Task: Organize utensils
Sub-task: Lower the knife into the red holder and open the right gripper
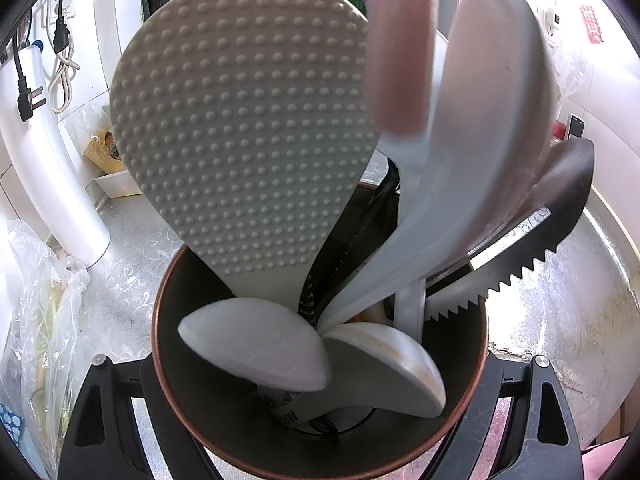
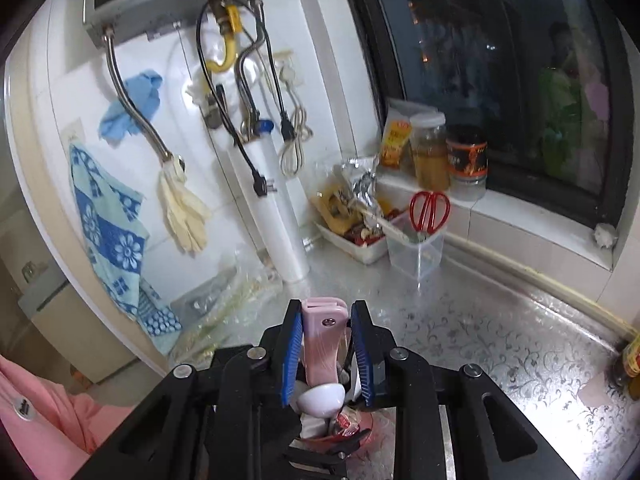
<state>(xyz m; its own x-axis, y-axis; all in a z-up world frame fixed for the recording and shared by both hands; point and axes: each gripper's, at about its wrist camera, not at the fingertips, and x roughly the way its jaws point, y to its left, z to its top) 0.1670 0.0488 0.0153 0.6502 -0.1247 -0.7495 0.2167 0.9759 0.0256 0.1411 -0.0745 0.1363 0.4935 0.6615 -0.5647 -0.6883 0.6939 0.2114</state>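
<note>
The left hand-held gripper (image 1: 320, 412) clamps the cup (image 1: 176, 280); the right hand-held gripper (image 2: 328, 344), gripping a pink peeler (image 2: 324, 336), could snag the crowded paddle (image 1: 240, 120).

The worktop (image 2: 480, 340) is silvery, with a floral embossed pattern. On it by the wall stand a white tube (image 2: 280, 216), a white tray (image 2: 360, 248) of packets and a clear tub (image 2: 416, 252) holding red scissors (image 2: 430, 210). Plastic bags (image 2: 224, 300) lie at the left. A copper-rimmed cup (image 1: 320, 420) of utensils stands on it.
</note>
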